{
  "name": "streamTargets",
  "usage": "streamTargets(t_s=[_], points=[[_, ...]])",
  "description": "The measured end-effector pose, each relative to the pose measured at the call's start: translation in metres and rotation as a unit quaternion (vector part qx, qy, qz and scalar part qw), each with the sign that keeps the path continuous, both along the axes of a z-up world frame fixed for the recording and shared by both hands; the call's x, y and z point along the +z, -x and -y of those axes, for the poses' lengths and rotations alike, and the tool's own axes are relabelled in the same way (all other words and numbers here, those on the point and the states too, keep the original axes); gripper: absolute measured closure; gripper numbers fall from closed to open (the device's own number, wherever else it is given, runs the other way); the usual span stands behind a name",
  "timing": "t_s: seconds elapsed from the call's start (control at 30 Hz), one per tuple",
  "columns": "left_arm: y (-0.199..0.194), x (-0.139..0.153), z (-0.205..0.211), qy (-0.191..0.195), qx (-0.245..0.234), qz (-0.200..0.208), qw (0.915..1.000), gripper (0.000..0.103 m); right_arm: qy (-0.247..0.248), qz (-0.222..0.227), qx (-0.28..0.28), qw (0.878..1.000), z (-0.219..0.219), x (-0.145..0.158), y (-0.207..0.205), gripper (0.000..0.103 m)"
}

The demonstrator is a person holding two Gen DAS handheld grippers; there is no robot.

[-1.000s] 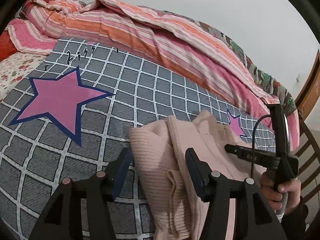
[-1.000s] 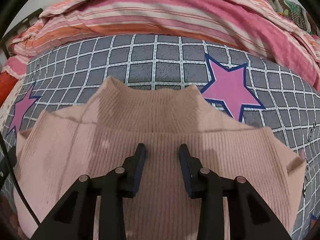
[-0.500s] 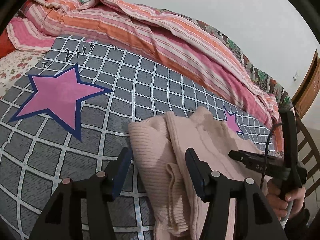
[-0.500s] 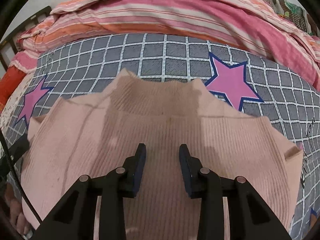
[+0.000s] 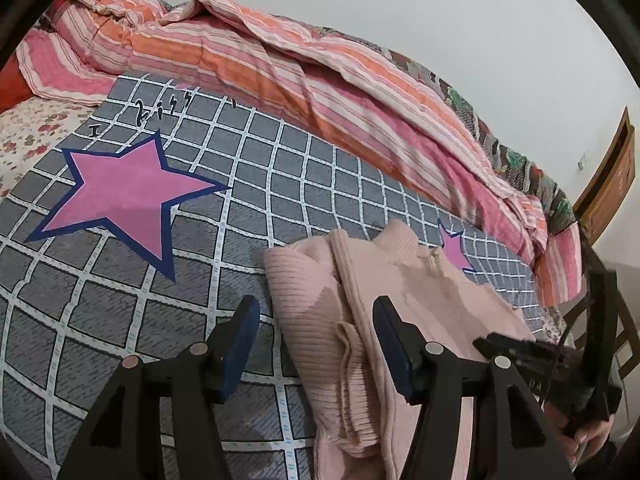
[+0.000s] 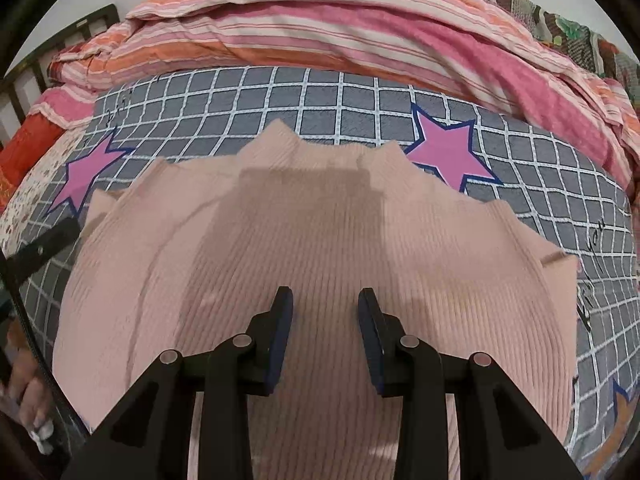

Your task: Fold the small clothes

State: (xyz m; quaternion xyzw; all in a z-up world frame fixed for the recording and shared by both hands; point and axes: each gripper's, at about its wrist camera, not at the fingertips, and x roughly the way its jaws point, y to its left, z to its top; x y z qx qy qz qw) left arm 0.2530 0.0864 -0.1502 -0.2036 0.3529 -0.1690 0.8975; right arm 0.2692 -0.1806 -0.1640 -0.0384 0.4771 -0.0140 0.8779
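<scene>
Pink sweater [image 6: 320, 248] flat on grid blanket [image 5: 280, 168]. Left gripper [image 5: 316, 336] wide, straddling sweater's folded edge; right gripper [image 6: 324, 320] narrow, empty, above sweater.

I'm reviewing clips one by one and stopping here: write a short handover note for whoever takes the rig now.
Left hand-held gripper: open, jaws astride the folded sleeve edge, not pressing.
Right hand-held gripper: open, empty, above the sweater's body.
Pink ribbed sweater: flat on the grey checked star blanket, collar toward the striped quilt.
Done: left-side sleeve folded in.
Left: remaining folds; far side unclear.
</scene>
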Motion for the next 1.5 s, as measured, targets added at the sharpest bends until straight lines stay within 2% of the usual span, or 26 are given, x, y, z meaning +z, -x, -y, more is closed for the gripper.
streamTargets(t_s=[0.4,0.7,0.87,1.13,1.2,1.3,1.5], points=[[0.005,-0.001,-0.004,0.021,-0.01,0.0,0.9997,0.045,0.024,0.019,0.012,0.999,-0.01,0.004,0.06,0.069],[0.022,-0.001,-0.003,0.037,-0.023,0.014,0.999,0.044,0.039,0.03,0.022,0.999,-0.018,-0.012,0.106,0.069],[0.03,-0.008,0.01,0.02,-0.039,0.003,0.999,0.044,0.04,0.04,0.023,0.998,-0.019,-0.014,0.127,0.069],[0.063,-0.024,0.02,0.023,-0.076,-0.019,0.9966,0.043,0.0,0.058,0.019,0.998,0.003,-0.001,0.154,0.069],[0.08,-0.026,0.013,0.047,-0.073,-0.023,0.9959,0.041,-0.007,0.068,0.012,0.998,0.013,0.003,0.158,0.069],[0.091,-0.031,0.005,0.082,-0.071,-0.05,0.9928,0.041,-0.02,0.082,0.003,0.996,0.027,0.009,0.157,0.069],[0.101,-0.027,0.011,0.069,-0.082,-0.082,0.9909,0.041,-0.055,0.118,-0.017,0.991,0.055,0.028,0.131,0.069]])
